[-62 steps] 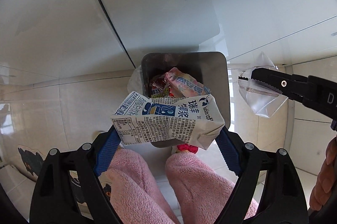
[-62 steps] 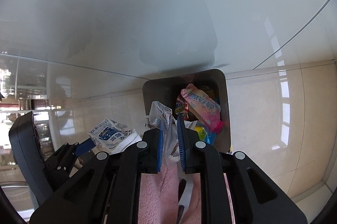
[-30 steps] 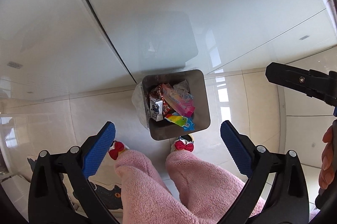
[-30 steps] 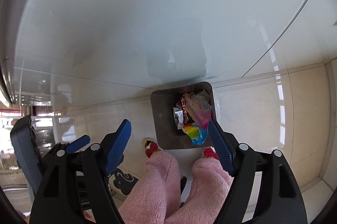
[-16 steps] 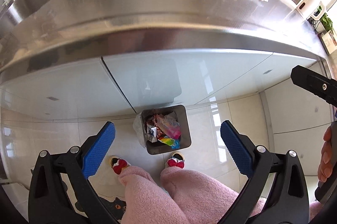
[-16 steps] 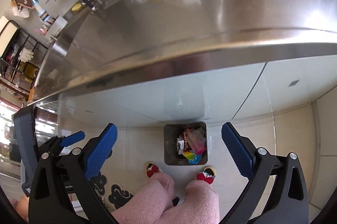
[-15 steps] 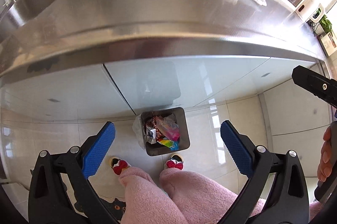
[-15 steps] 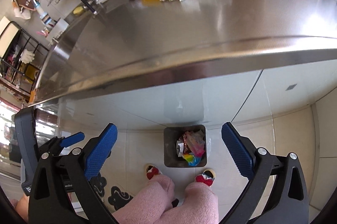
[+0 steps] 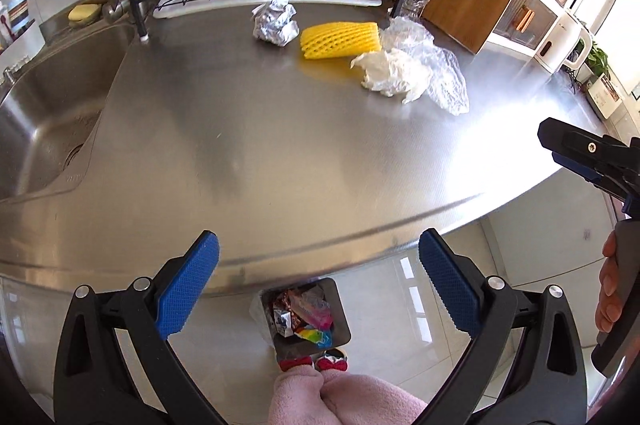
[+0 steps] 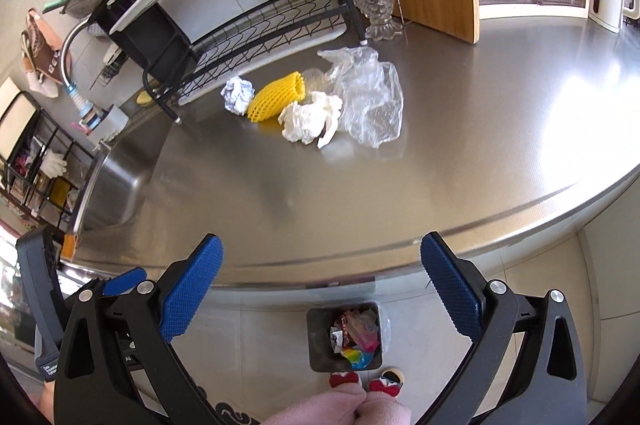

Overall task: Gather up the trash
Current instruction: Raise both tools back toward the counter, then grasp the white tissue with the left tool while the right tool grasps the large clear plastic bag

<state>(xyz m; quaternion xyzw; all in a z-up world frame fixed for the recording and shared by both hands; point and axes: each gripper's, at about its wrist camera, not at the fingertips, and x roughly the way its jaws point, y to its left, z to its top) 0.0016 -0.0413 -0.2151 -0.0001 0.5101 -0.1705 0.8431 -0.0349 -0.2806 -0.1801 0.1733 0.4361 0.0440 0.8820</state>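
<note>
Brushed steel counter (image 9: 280,145), crumpled foil ball (image 9: 276,22), yellow foam net (image 9: 340,40), both tongs (image 9: 318,281) (image 10: 320,281) spread wide, empty

A: What's hidden around the bin (image 9: 343,321)?
B: Its far rim sits under the counter edge (image 9: 360,237); wrappers (image 10: 356,339) inside are too small to read.
A: Anything cut off?
B: Right gripper (image 9: 588,161), right of the bin, runs out of frame. The sink (image 9: 44,113), left of the bin, is clipped too.
</note>
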